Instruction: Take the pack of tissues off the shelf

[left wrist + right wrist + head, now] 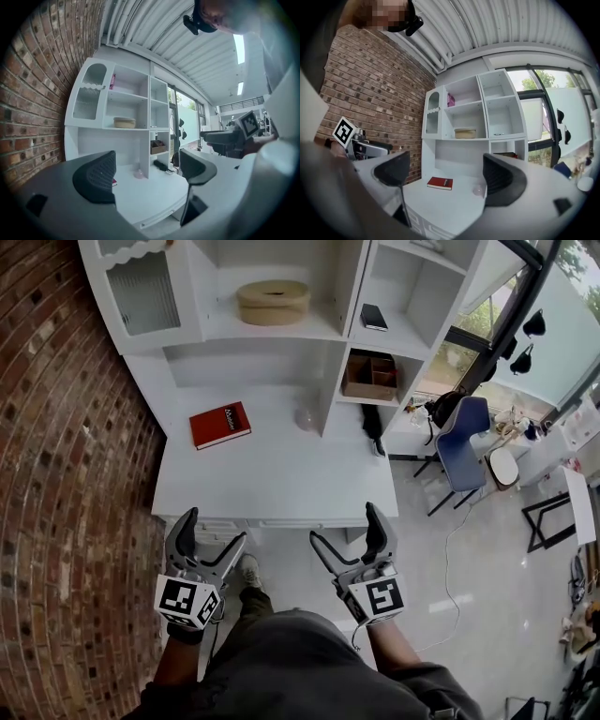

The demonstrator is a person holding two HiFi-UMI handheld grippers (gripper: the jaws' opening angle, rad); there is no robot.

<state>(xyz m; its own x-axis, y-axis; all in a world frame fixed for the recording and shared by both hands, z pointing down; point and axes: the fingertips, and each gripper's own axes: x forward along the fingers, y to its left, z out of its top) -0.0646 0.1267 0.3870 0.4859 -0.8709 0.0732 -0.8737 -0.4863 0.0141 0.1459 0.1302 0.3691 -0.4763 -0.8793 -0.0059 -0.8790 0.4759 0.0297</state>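
Note:
A small pink pack [450, 100] stands on the upper shelf of the white shelf unit [335, 329]; it also shows in the left gripper view as the pink pack [112, 81]. The head view cuts that shelf off. One shelf lower sits a tan oval box [273, 302]. My left gripper [216, 529] and right gripper [344, 524] hang side by side just in front of the white desk's near edge [272, 512], far below the shelves. Both are open and hold nothing, as the left gripper [146, 173] and right gripper [446, 174] views show.
A red book [220, 424] and a small pinkish object [307, 418] lie on the desk. The right cubbies hold a black item [373, 317] and a brown box [369, 376]. A brick wall [56, 446] runs along the left; a blue chair [464, 451] stands at right.

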